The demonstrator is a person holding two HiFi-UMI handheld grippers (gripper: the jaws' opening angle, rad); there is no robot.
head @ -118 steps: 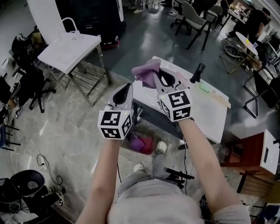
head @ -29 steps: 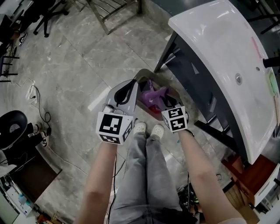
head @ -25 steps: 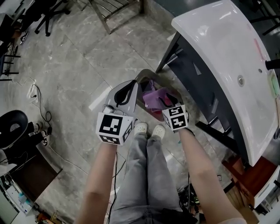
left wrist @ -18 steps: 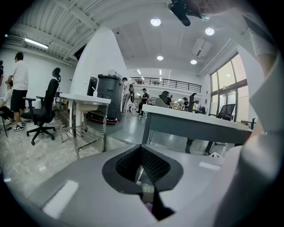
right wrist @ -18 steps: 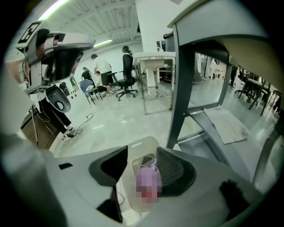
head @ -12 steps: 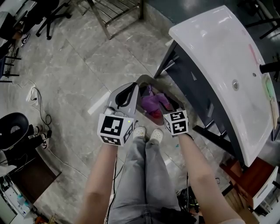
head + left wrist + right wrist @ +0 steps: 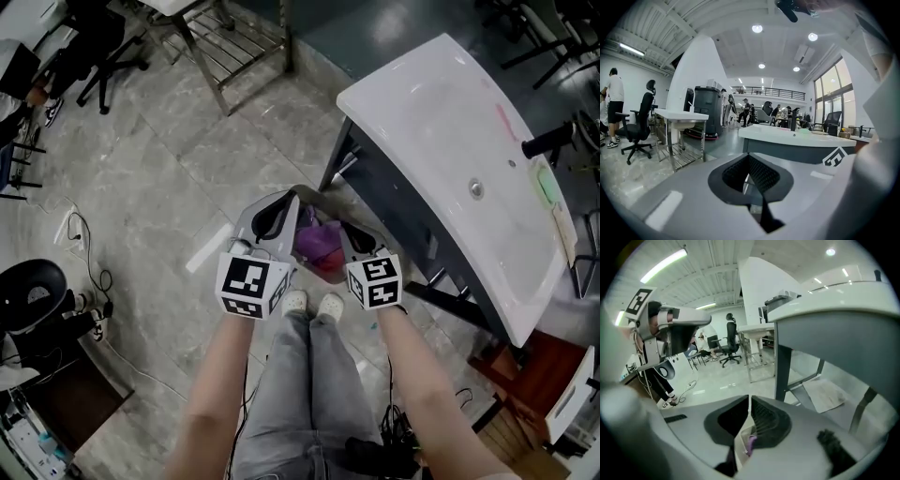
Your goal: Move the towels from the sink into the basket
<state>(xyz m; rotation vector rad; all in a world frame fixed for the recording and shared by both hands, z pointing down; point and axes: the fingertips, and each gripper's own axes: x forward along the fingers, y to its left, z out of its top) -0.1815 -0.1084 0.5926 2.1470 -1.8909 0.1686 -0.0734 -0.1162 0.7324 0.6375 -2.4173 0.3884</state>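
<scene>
A white sink stands on a dark frame, its basin bare. Under its near edge on the floor sits the basket, holding a purple towel and a red one. Both grippers hover over the basket. My left gripper is shut and holds nothing. My right gripper is closing, its jaws nearly together with nothing between them. In the right gripper view the jaws leave a thin slit, and below them the purple towel shows. The left gripper points level at the sink.
A black faucet and a green soap sit at the sink's far side. A metal-framed table stands behind, office chairs to the left, cables on the marble floor. The person's shoes are just before the basket.
The purple towel that hung at my right gripper now lies in the basket. The right gripper has drawn back and its jaws have come together. The view has shifted toward the sink.
</scene>
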